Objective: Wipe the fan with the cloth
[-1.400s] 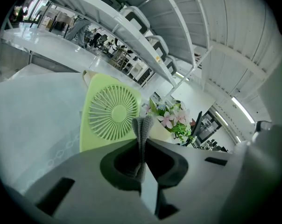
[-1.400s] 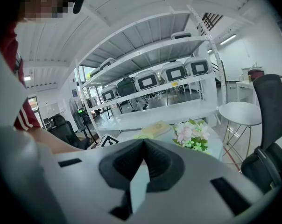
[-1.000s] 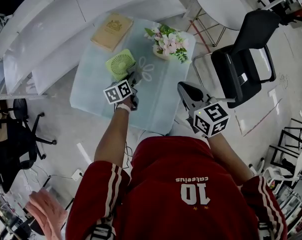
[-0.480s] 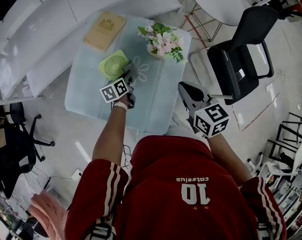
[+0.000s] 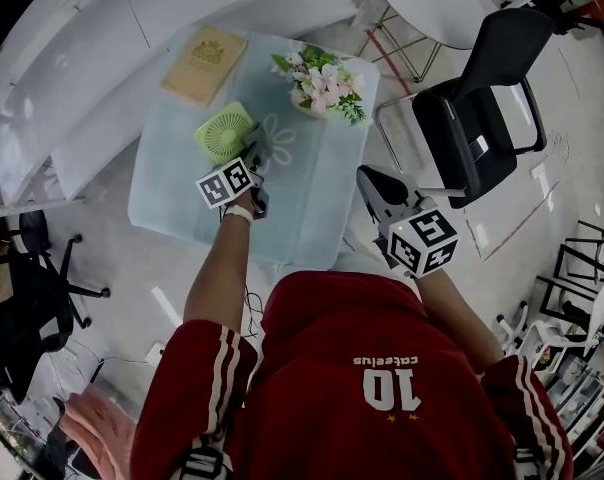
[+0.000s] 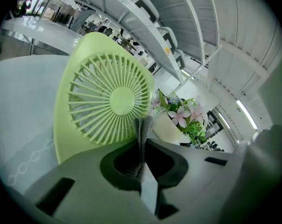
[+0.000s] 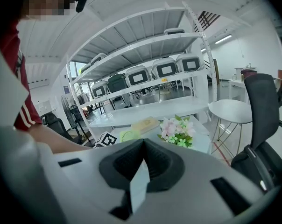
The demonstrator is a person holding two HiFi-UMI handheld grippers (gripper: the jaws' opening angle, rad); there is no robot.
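Here, fan [image 6: 110,101] face-on toward clamped cloth [image 6: 142,133]

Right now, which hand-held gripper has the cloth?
The left hand-held gripper: its jaws pinch the grey cloth close to the green fan. The right hand-held gripper is shut on nothing.

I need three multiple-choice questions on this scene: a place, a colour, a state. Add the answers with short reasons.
1. Where does the fan stand? A on the chair; B on the table; C on the floor.
2. The fan's colour? A white; B red; C light green.
3. The left gripper's jaws are: A wide apart; B shut on the cloth; C shut on the book.
Answers: 1 B, it stands beside the flowers; 2 C, its grille is green; 3 B, grey cloth is pinched between them.
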